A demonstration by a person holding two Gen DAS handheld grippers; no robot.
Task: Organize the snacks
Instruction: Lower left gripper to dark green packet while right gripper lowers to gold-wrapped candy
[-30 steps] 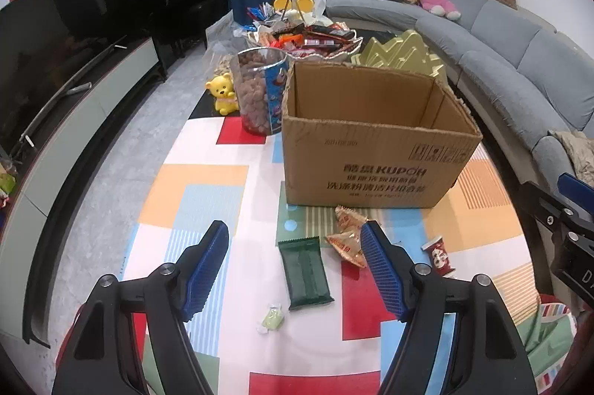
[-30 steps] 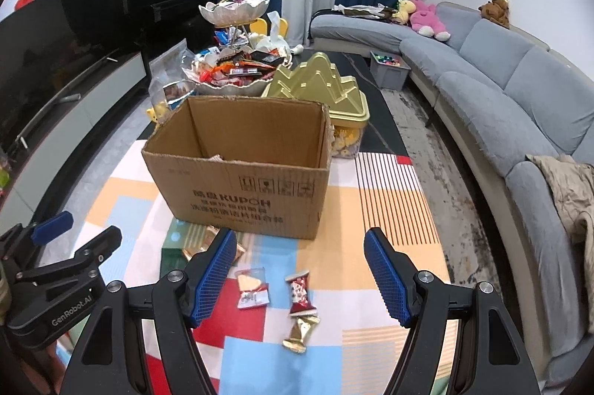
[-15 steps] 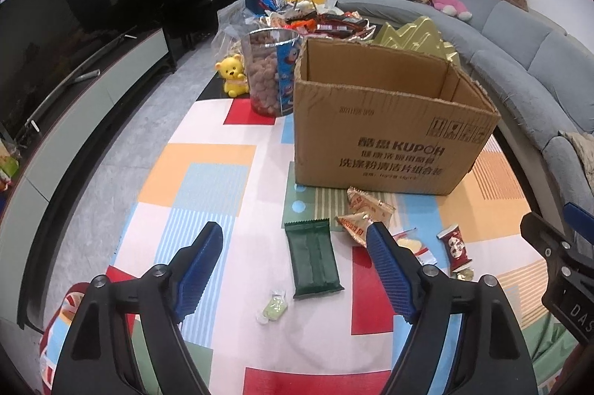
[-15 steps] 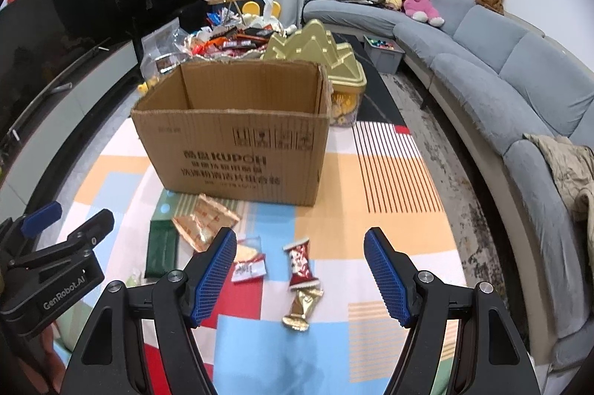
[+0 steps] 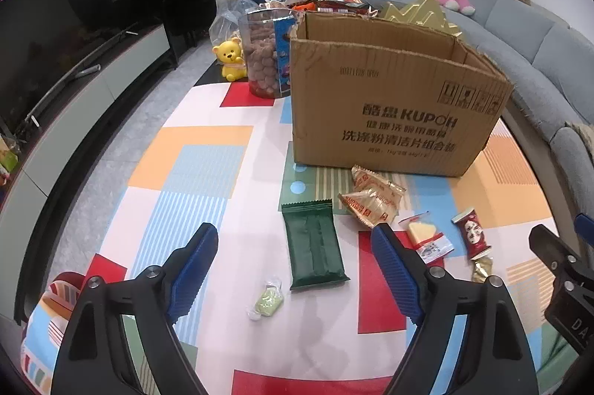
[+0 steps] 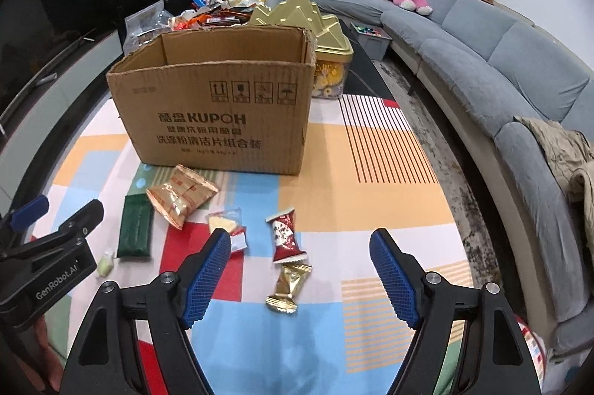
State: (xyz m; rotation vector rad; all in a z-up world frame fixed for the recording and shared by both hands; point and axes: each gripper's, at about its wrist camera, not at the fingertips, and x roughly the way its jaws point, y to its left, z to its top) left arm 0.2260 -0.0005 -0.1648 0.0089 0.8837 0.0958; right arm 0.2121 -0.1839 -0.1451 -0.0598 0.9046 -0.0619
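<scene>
Left gripper (image 5: pixel 293 265) jaws opening above a green packet (image 5: pixel 313 244); right gripper (image 6: pixel 302 274) jaws opening above a red wrapper (image 6: pixel 284 235); cardboard box (image 6: pixel 219 120) at 12 o'clock

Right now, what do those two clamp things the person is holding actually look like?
Both look alike: the left gripper and right gripper each have two matte black angular arms with silver bolts, ending in blue ribbed pads. Seen from the right camera, the left gripper's black body carries white "GenRobot.AI" lettering and a blue tab. No cables show.
</scene>
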